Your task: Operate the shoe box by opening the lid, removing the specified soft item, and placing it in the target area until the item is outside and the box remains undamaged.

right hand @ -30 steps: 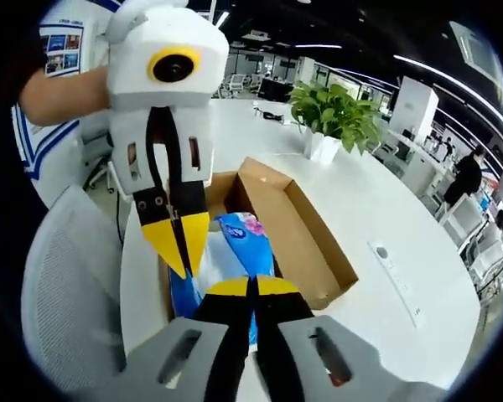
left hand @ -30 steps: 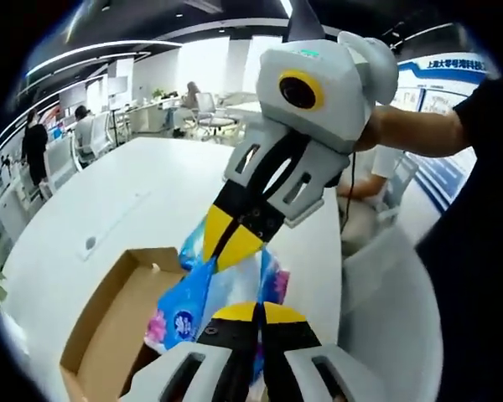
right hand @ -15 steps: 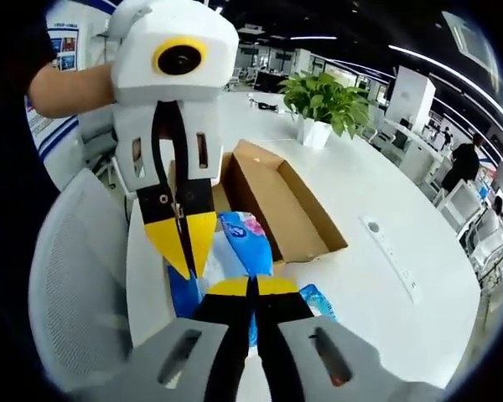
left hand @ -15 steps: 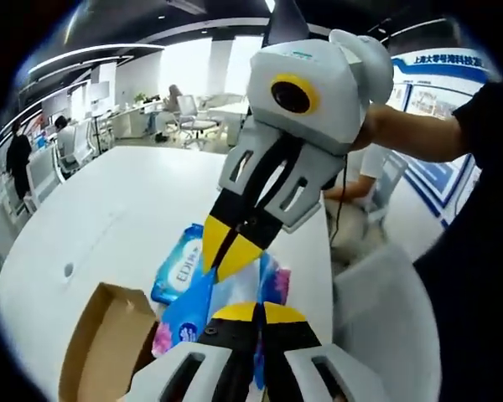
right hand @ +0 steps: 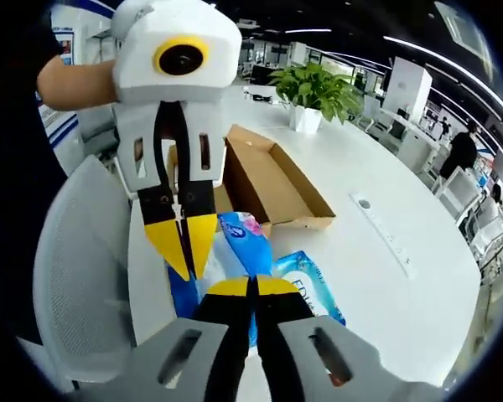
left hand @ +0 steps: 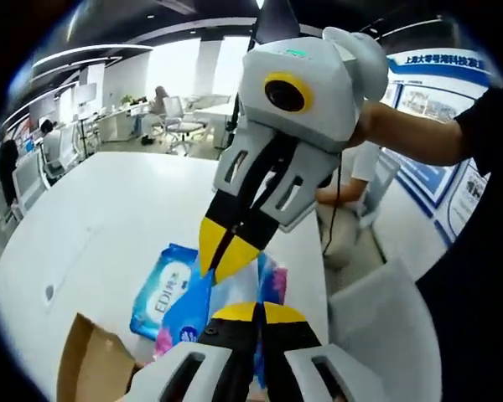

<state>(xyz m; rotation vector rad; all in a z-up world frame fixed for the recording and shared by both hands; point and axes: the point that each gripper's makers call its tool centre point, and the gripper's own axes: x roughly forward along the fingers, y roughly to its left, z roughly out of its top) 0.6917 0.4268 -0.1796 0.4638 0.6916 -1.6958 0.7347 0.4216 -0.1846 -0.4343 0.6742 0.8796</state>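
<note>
Above the white table (right hand: 386, 251), both the left gripper (right hand: 182, 255) and right gripper (right hand: 251, 289) clench one blue tissue pack (right hand: 239, 243), clear of the shoe box (right hand: 277, 188) at one o'clock; uneven pulling could tear its wrapper.

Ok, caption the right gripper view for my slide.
Both tools pinch a blue tissue pack above the white table, cardboard box behind.

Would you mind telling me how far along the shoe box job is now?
Done: the brown cardboard shoe box is open and undamaged. In hand: both the left gripper and right gripper hold the blue soft tissue pack clear of it. Left: setting it on the white table.
</note>
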